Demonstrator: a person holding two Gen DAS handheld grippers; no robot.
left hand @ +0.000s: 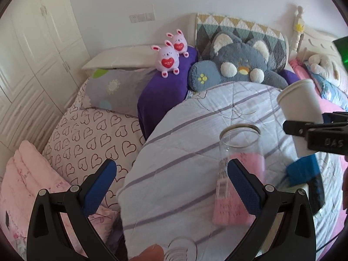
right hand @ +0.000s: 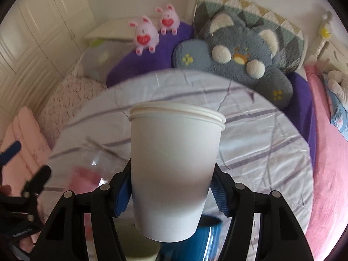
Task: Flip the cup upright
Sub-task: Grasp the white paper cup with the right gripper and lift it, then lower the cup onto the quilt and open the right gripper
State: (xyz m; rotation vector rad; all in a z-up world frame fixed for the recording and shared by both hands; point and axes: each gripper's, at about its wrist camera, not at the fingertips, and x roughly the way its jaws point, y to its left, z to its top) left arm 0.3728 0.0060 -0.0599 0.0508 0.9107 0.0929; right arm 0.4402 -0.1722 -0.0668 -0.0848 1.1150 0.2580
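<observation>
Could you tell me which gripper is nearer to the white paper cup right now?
Right. The right gripper has its jaws clamped on the white paper cup, lifted off the bed; the left gripper is open, off to its left.

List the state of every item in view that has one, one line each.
White paper cup: held off the bed, rim up, slightly tilted.
Right tool: shut on the cup's lower half.
Left tool: open, holding nothing.
Clear glass jar with pink label: standing mouth up on the striped quilt, no lid.
Blue cup: mostly hidden, orientation unclear.
</observation>
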